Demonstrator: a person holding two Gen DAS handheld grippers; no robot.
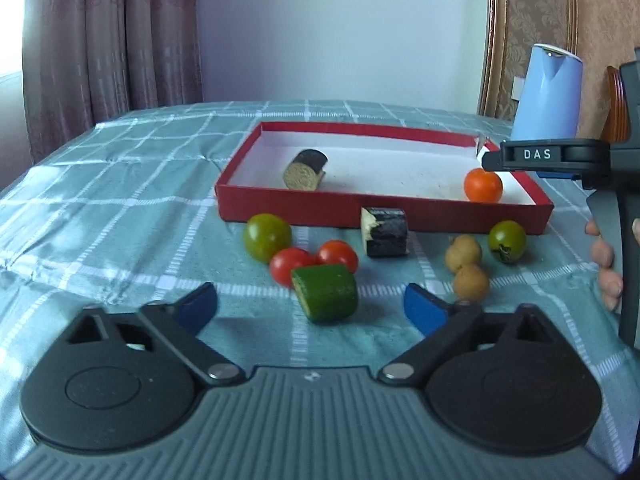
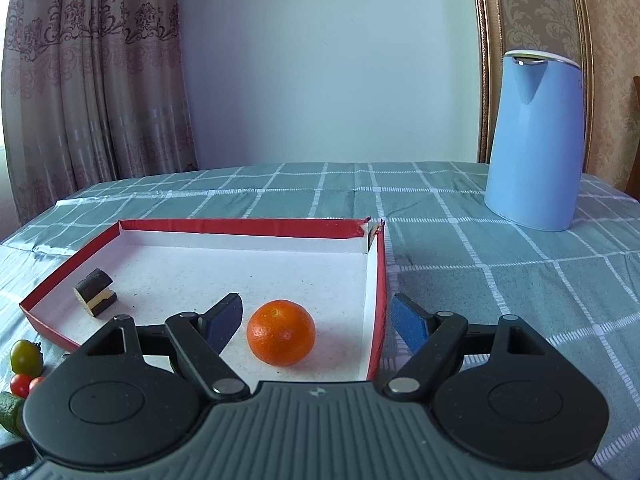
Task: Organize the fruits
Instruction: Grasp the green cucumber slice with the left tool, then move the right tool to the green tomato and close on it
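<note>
Pink curtains [image 2: 92, 80] and a pale wall stand behind a table with a green checked tablecloth [image 1: 120, 184]. On it lies a red box [image 1: 320, 210] with a white floor. Inside the box, at 9 o'clock, rests a dark eggplant piece [image 1: 306, 169]; at 3 o'clock sits an orange [image 2: 281, 332]. The right gripper [image 2: 318, 322] hangs over this orange, its jaws wide apart and not touching the fruit. In front of the box lie loose fruits: a green tomato [image 1: 267, 237], two red tomatoes [image 1: 314, 262], a second eggplant piece [image 1: 385, 232], two small brown fruits [image 1: 466, 266] and another green tomato [image 1: 507, 241]. The left gripper [image 1: 311, 308] is open around a cucumber piece [image 1: 325, 293], pads apart from it. A blue kettle [image 2: 534, 140] stands at 2 o'clock.
</note>
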